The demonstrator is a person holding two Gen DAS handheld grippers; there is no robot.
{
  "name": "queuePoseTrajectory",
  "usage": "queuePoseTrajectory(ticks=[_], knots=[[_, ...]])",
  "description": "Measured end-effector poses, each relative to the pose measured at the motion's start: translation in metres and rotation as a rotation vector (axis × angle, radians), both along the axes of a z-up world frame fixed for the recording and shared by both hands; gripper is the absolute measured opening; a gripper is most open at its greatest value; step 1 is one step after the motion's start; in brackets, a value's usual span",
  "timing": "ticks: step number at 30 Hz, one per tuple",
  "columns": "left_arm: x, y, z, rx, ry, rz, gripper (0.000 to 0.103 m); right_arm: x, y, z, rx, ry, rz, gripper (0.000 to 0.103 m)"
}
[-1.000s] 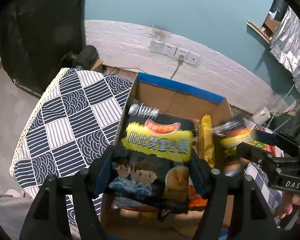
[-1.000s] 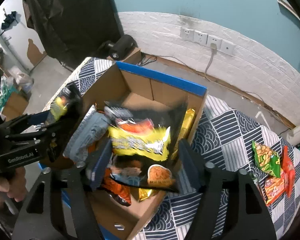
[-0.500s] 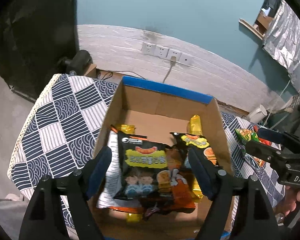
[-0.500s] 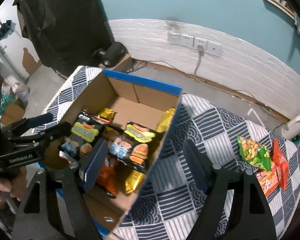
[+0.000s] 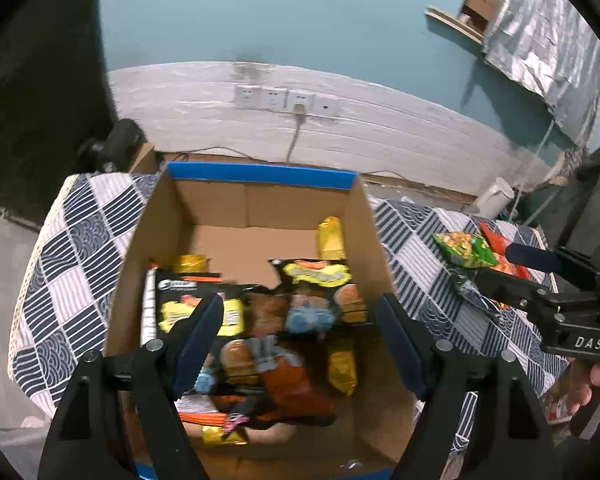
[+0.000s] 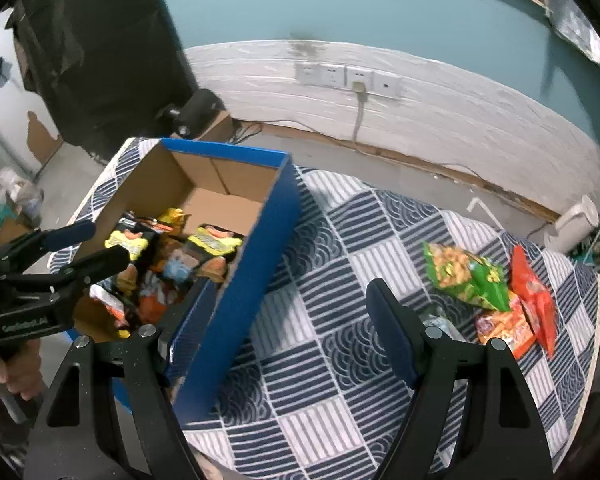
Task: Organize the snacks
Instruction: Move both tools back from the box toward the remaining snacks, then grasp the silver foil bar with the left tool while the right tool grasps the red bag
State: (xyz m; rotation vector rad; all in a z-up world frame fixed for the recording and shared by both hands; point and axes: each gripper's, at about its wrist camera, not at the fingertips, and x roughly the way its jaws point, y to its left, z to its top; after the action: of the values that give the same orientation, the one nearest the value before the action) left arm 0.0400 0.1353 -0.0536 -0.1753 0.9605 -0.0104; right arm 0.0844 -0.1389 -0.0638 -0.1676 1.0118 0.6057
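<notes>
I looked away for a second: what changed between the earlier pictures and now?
Both tongs let go: the left tongs and right tongs each dropped a black-and-yellow snack bag into the cardboard box and now stand open, empty. The right tongs swung right, toward the green snack bag on the tablecloth. Box and loose snacks stayed put.

An open cardboard box (image 5: 256, 208) with blue outer walls is set on the patterned cloth, and black, yellow, orange and gold snack packets (image 5: 260, 320) are heaped loosely over its floor, overlapping one another. Well apart from it, a green packet (image 6: 466, 276), an orange packet (image 6: 504, 328) and a red packet (image 6: 534, 296) are clustered flat on the cloth, touching one another.
</notes>
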Motion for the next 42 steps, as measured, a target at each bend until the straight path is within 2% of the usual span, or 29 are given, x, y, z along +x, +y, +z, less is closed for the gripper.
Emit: queuePoseTrajectory(ticks=[21, 30, 42], knots=[[0.024, -0.11, -0.005, 0.042, 0.034, -0.186, 0.08, 0.025, -0.129, -0.021, 0.035, 0.04, -0.212, 0.078], [0.042, -0.154, -0.026, 0.078, 0.067, -0.243, 0.08, 0.039, -0.175, -0.045, 0.028, 0.078, -0.301, 0.078], [0.072, -0.194, -0.074, 0.106, 0.122, -0.276, 0.08, 0.061, -0.213, -0.103, -0.046, 0.175, -0.385, 0.078]])
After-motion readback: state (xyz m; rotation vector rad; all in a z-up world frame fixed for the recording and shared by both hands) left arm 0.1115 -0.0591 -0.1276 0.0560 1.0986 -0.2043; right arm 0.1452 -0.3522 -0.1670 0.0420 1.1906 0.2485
